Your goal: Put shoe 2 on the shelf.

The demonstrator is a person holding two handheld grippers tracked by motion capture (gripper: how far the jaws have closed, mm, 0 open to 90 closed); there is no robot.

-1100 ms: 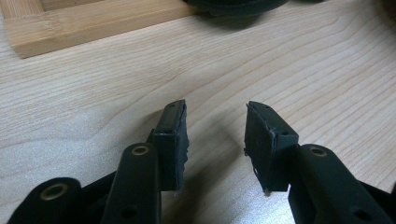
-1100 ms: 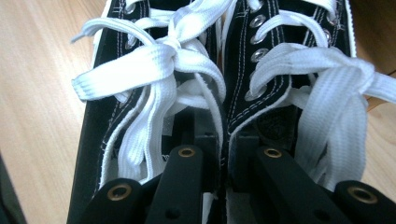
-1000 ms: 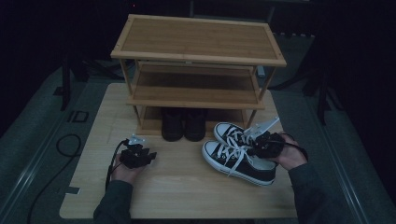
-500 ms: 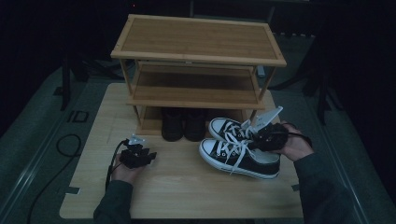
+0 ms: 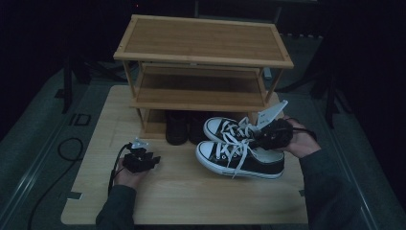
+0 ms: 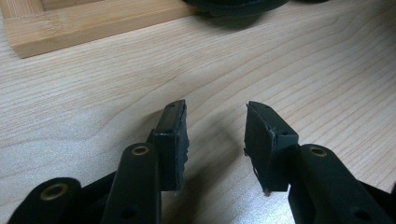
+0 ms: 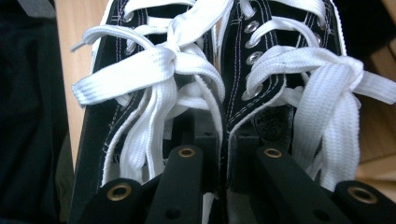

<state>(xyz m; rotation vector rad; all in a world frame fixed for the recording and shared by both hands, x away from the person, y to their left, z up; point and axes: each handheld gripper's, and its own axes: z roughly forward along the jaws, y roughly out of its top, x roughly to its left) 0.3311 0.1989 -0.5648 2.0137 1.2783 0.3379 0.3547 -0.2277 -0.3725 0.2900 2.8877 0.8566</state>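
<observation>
Left tool (image 5: 154, 159): rests low over the bare worktop (image 5: 191, 191) at the left, jaws apart with nothing between them; the left gripper view shows only wood grain between the pads.
Shoe rack (image 5: 203, 57): a three-tier bamboo rack at the back of the worktop, a dark pair of shoes (image 5: 184, 127) already tucked under its lowest shelf.
Sneakers (image 5: 239, 155): a black-and-white laced pair, side by side, right of centre in front of the rack, toes pointing left.
Right tool (image 5: 261, 139): clamped on the inner collars of both sneakers at once; the right gripper view shows the jaws pinched together over the two adjoining edges (image 7: 229, 126), laces hanging either side.
Step in hand: judged to be lifting the pair as one toward a rack shelf.
How to do it well: keep the pinch firm so neither shoe slips; carry the soles level; let the toes clear the shelf edge before sliding in; watch the loose laces (image 7: 154, 70) for snagging on the rack post.
Surface: pale wood-grain board, smooth and flat.
Room: very dim; dark floor around, a black cable (image 5: 72, 148) trailing at left.
</observation>
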